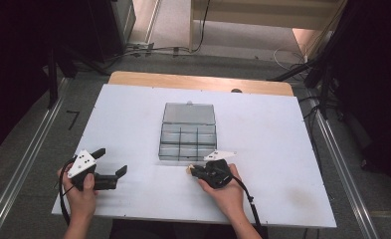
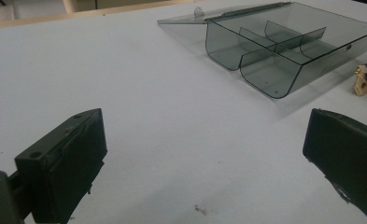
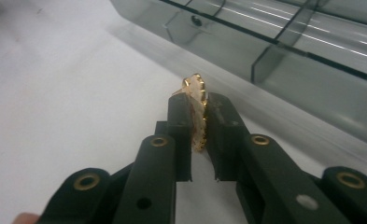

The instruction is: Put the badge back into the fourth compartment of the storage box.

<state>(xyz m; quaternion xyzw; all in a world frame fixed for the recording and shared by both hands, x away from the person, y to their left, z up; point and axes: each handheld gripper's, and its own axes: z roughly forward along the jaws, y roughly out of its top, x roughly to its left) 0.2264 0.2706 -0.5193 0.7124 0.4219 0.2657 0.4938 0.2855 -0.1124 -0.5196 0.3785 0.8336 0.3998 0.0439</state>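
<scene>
A smoky clear plastic organiser box sits mid-table with its lid laid open behind it; dividers split it into compartments. My right gripper is just in front of the box's near edge, shut on a small flat gold-edged, cream-coloured piece held upright between the jaws. That piece also peeks in at the right edge of the left gripper view. My left gripper rests at the table's front left, open, with nothing between its fingers.
The white table top lies on a wooden board. Metal rails run along both sides, and cables lie on the floor beyond the table.
</scene>
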